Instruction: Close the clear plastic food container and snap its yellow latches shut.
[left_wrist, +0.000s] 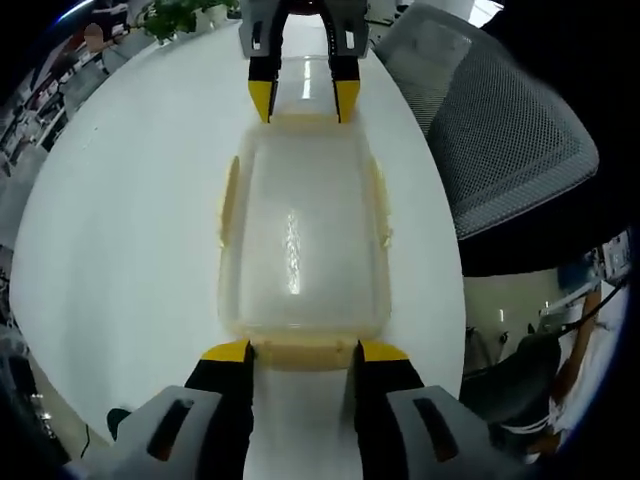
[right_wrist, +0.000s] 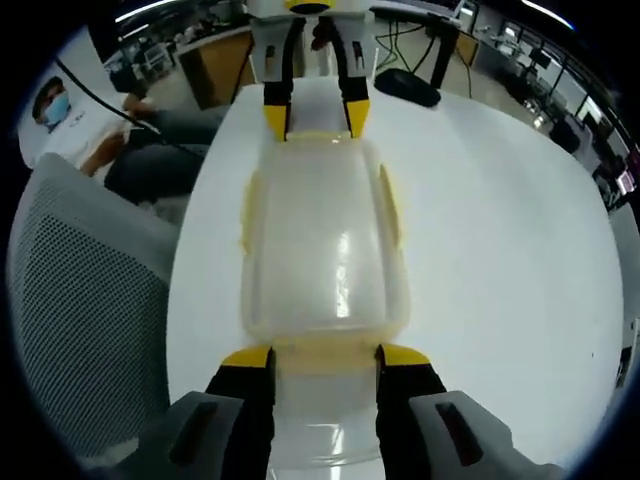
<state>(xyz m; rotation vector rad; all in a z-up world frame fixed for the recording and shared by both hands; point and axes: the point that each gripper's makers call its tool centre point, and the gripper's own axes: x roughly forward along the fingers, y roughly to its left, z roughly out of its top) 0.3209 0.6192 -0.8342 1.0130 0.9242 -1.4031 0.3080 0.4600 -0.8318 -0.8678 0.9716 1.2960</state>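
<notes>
The clear food container (left_wrist: 300, 245) lies lid-on upon the white table (left_wrist: 120, 230), its long axis running straight from one gripper to the other, with a mesh chair (left_wrist: 510, 130) just beside the table. The left gripper (left_wrist: 303, 352) stands at one short end of the container and the right gripper (right_wrist: 326, 357) at the opposite end, each equally near. Each has its jaws spread, yellow tips flanking that end's yellow latch (left_wrist: 305, 353) without gripping it; the long-side latches (left_wrist: 229, 200) lie between the two grippers.
</notes>
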